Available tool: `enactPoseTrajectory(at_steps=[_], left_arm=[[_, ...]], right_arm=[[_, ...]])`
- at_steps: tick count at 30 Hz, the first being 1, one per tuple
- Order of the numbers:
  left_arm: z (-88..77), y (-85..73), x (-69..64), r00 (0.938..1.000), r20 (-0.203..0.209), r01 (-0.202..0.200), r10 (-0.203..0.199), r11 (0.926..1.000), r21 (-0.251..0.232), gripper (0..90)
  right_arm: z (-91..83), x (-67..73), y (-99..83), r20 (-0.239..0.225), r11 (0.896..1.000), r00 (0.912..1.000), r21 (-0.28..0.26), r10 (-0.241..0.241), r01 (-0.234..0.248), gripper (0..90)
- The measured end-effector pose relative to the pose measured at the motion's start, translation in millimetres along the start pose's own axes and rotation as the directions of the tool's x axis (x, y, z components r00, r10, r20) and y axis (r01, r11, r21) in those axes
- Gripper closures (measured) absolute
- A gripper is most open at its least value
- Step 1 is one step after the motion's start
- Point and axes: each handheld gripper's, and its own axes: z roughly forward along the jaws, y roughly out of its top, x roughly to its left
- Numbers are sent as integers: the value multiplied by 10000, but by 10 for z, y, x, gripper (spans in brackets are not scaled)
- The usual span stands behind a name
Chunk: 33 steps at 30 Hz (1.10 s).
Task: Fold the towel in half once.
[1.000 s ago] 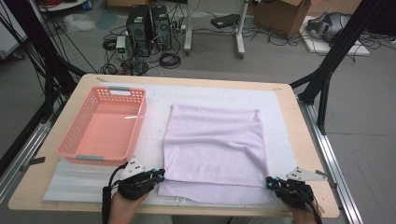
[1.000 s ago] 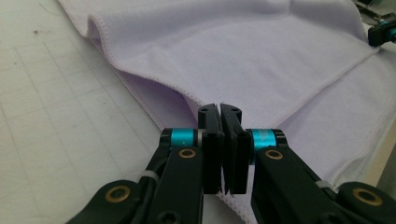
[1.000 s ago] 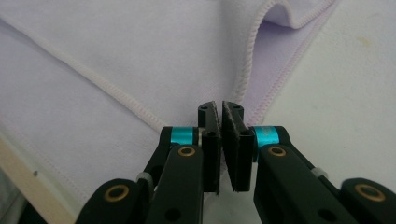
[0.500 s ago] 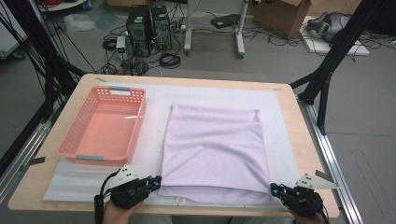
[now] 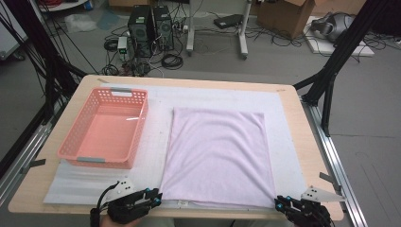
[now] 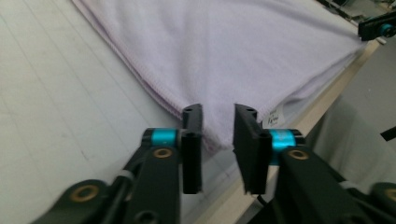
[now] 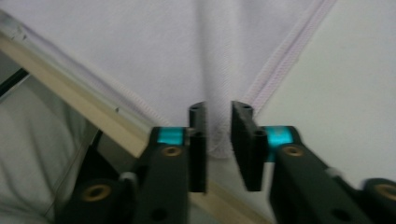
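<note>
— Where's the lilac towel point(image 5: 217, 158)?

— Flat on the white mat point(image 5: 156, 137), its two near corners at the grippers.

— Left gripper point(image 6: 218, 126)?

— Jaws just opened, slightly parted; the corner lies between them, unpinched.

— Right gripper point(image 7: 218, 122)?

— Same (corner between loose jaws). The pink basket point(image 5: 106, 127) sits beyond the left one.

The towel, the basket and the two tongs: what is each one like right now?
Towel: spread flat on the white mat, near corners between the tongs' jaws.
Basket: upright, nothing in it.
Left tongs: jaws just opened, apart around a towel corner.
Right tongs: jaws just opened, apart around the other corner.
</note>
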Motion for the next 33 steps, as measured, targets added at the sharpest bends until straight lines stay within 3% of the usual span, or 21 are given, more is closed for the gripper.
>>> enactPoseTrajectory(at_steps=[2,6,10,13,15,16,17,18,19,22,27,31,33], left_arm=[[6,40,26,10000,-46,2,-3,9993,-369,608],[87,119,106,9994,-232,252,-267,9976,-650,586],[228,159,159,9982,-459,379,-393,9988,-313,622],[340,179,178,9973,-617,411,-407,9991,51,638],[414,176,163,9955,-882,383,-335,9979,527,654],[437,167,153,9951,-965,295,-224,9969,734,683],[446,154,125,9934,-1145,7,74,9975,700,710],[441,158,113,9928,-1157,-197,295,9962,850,810],[429,167,101,9920,-1228,-194,306,9957,909,859],[346,179,89,9931,-1154,-136,214,9975,687,871],[259,142,129,9951,-989,46,-2,9990,441,842],[267,139,143,9965,-828,120,-99,9996,241,709],[281,144,137,9977,-671,99,-92,9999,105,661]], right_arm=[[-14,-16,18,112,9997,9999,-225,113,-111,677],[22,-54,71,380,9975,9989,-652,287,-262,671],[156,-82,148,565,9977,9982,-655,199,-162,695],[274,-67,177,553,9993,9984,-357,151,-131,702],[338,-56,179,690,10000,9976,-24,29,-27,741],[346,-51,180,727,10000,9974,-15,9,-8,803],[342,-54,184,728,10000,9973,60,-36,32,860],[334,-61,189,592,9999,9982,142,-68,60,888],[323,-61,192,611,9997,9981,233,-120,106,893],[240,-72,197,483,9997,9986,85,-222,219,900],[88,-87,135,311,9998,9995,-162,-110,115,890],[129,-59,146,375,9995,9992,-275,-150,160,741],[189,-31,163,403,9995,9989,-170,-250,257,709]])
